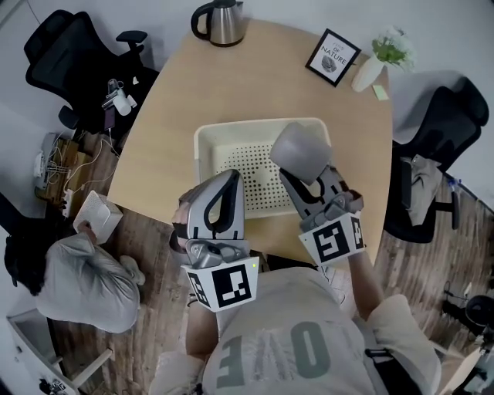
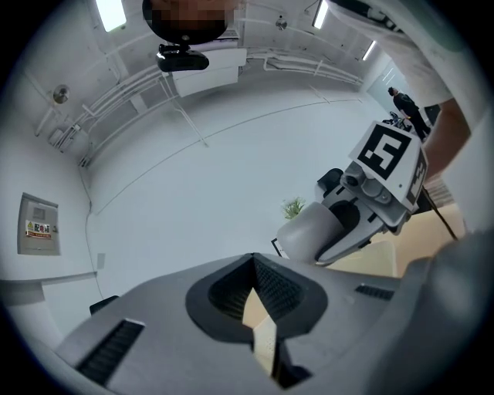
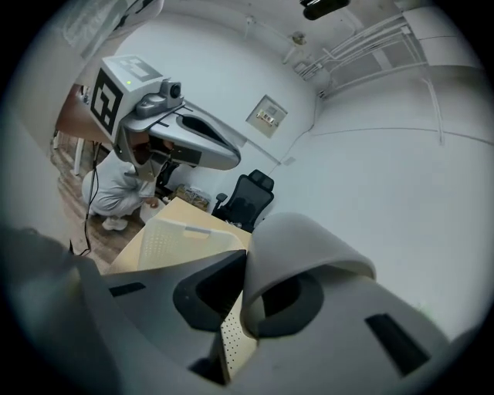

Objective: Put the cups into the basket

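A grey cup (image 1: 299,150) hangs above the right half of the cream perforated basket (image 1: 204,143), and my right gripper (image 1: 307,179) is shut on the cup's wall. In the right gripper view the cup (image 3: 301,247) sits over one jaw of the right gripper (image 3: 239,312), with the basket (image 3: 181,239) beyond it. My left gripper (image 1: 229,179) hovers over the basket's front edge, shut and empty. The left gripper view shows its own jaws (image 2: 258,308) together, and the cup (image 2: 309,231) in the other gripper to the right. No other cup shows.
The basket stands on a rounded wooden table (image 1: 231,92). At the far end are a steel kettle (image 1: 220,21), a framed picture (image 1: 333,56) and a white vase with a plant (image 1: 382,58). Black office chairs (image 1: 77,54) flank the table. A person (image 1: 77,281) crouches at the left.
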Tool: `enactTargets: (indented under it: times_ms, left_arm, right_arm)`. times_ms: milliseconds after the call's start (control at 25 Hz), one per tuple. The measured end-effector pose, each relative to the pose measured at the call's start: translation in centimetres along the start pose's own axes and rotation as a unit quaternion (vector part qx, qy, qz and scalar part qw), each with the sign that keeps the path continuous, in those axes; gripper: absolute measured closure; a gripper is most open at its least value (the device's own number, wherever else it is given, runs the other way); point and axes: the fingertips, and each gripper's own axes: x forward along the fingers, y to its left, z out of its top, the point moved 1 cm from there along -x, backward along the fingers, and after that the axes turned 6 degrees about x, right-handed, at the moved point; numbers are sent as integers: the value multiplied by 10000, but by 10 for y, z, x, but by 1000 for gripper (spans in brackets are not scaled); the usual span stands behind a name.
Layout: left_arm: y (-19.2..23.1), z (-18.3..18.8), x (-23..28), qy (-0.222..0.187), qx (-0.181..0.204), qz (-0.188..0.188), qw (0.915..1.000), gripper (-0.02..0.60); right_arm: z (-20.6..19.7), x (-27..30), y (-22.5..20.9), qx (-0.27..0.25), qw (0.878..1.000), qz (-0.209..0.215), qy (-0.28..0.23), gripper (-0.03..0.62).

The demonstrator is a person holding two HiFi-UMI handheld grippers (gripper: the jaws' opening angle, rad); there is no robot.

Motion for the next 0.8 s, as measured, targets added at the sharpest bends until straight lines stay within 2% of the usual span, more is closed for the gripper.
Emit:
enactTargets:
  times_ms: [200, 360, 520, 680, 800]
  left_arm:
    - [-5, -1, 9, 56, -51, -17, 10000, 575]
    - [-7, -8, 6, 182, -139, 30, 9997, 575]
    - [-9, -15, 7, 288, -182, 42, 9994, 575]
    - [-12, -22, 5, 406, -217, 55, 9989, 575]
    - [-13, -27, 2, 484, -261, 72, 9985, 575]
  right_arm:
    - [-21, 17, 10, -419, 9956, 724, 414, 560]
    - [-44, 34, 21, -949, 9860, 1169, 717, 560]
    - [-60, 52, 28, -1259, 9758, 1512, 959, 560]
    - [-82, 69, 42, -1615, 9575, 1990, 1319, 560]
    - [-104, 79, 55, -1933, 9369, 2387, 1671, 560]
